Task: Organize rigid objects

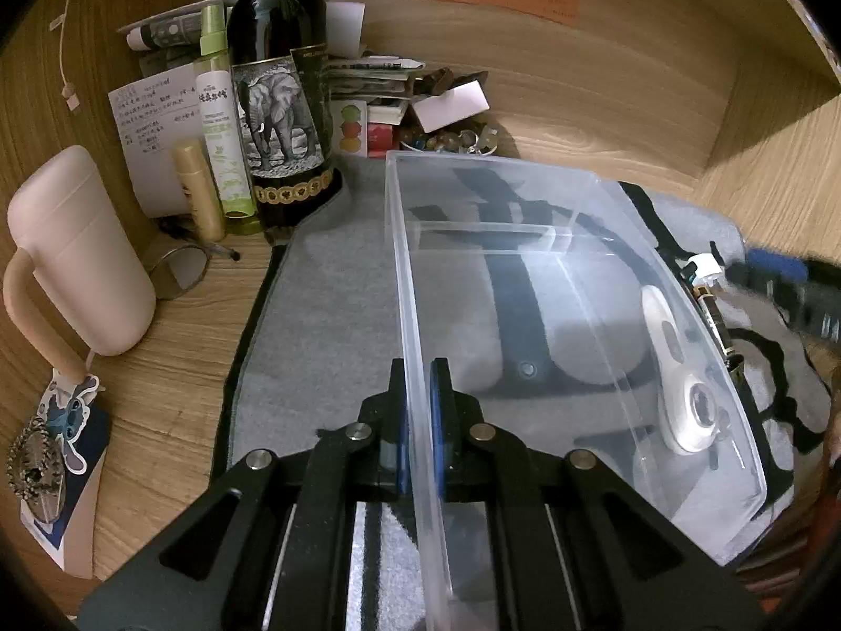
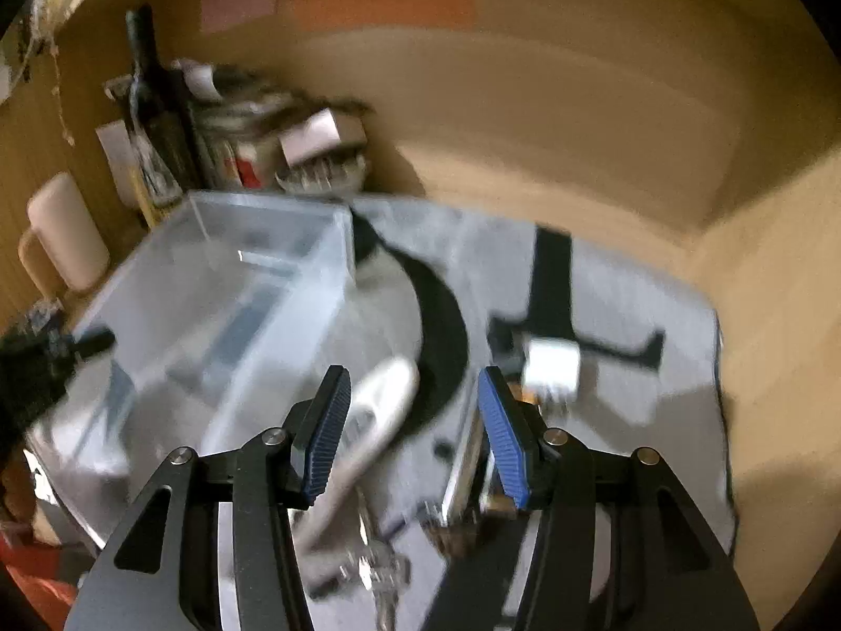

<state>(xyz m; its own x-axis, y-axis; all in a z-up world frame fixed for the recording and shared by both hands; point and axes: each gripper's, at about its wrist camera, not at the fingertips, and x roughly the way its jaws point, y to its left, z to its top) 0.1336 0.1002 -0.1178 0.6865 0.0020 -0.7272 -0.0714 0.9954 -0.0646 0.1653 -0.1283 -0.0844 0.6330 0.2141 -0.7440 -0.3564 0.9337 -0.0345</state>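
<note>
While your left gripper [image 1: 419,368] clamps the clear bin [image 1: 699,326] wall, one white gadget [image 1: 683,389] is in; your right gripper [image 2: 415,420] gapes empty, small bottle [image 1: 707,289] outside.

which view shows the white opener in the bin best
The left wrist view: the white opener is sharp there, lying along the far wall inside the clear bin. In the right wrist view the opener is motion-blurred, seen just beyond the open right tongs.

One clear bin [image 1: 525,200], one white opener [image 1: 678,368], one wine bottle [image 1: 278,79], one mug [image 1: 79,252], two tools.
</note>
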